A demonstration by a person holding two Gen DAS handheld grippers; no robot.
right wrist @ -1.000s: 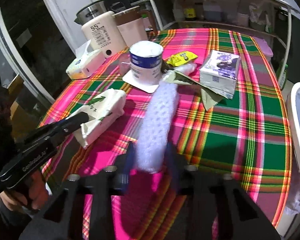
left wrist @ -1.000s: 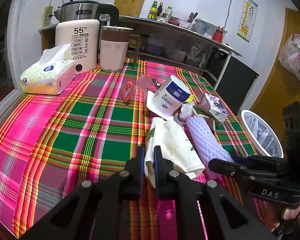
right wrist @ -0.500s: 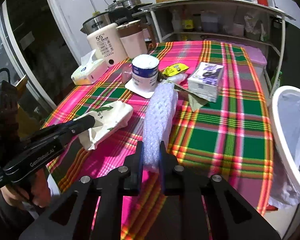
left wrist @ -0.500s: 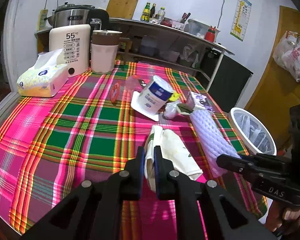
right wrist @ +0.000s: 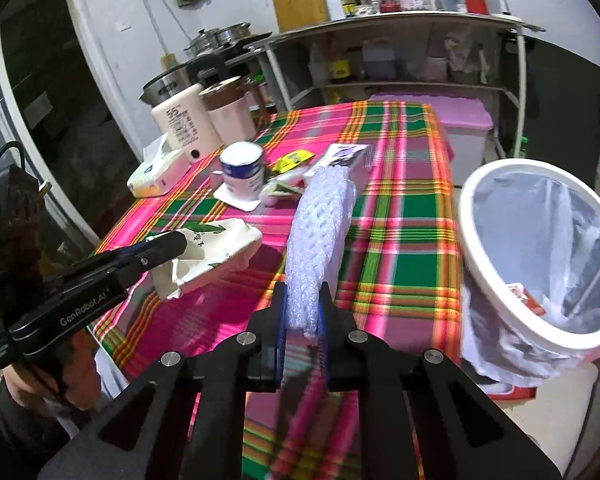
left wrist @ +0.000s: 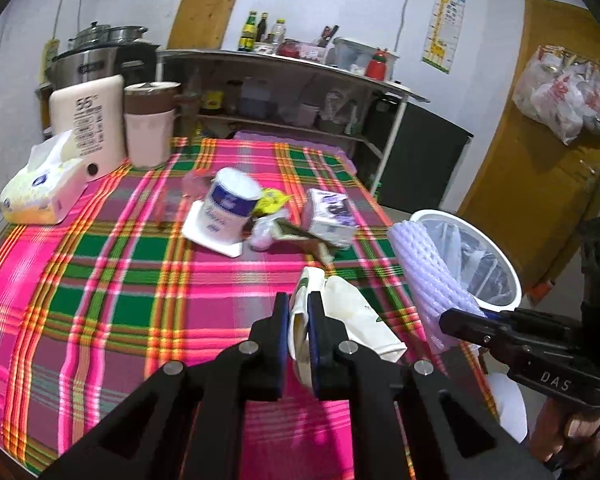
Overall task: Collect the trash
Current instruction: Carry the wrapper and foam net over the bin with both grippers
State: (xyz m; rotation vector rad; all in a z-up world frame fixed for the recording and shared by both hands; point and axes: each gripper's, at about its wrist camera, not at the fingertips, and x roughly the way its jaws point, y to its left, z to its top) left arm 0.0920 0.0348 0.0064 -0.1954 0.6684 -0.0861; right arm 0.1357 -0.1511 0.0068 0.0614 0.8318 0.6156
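My left gripper (left wrist: 299, 314) is shut on a crumpled cream paper bag (left wrist: 352, 320) and holds it above the plaid tablecloth (left wrist: 140, 280); the bag also shows in the right wrist view (right wrist: 208, 256). My right gripper (right wrist: 303, 306) is shut on a pale purple foam net sleeve (right wrist: 320, 232), lifted off the table; the sleeve shows in the left wrist view (left wrist: 428, 272) near the white trash bin (left wrist: 496, 264). The bin (right wrist: 512, 320), lined with a clear bag, stands off the table's right side.
On the table lie a blue-white cup on a white coaster (left wrist: 228, 208), a yellow wrapper (left wrist: 272, 200), a purple milk carton (left wrist: 330, 220), a tissue pack (left wrist: 40, 188), a cream kettle (left wrist: 88, 120) and a pink jug (left wrist: 150, 124). A shelf (left wrist: 300, 80) stands behind.
Both grippers have lifted and pulled back from the table with their items. The right gripper has swung the foam sleeve towards the bin, which now fills more of its view.
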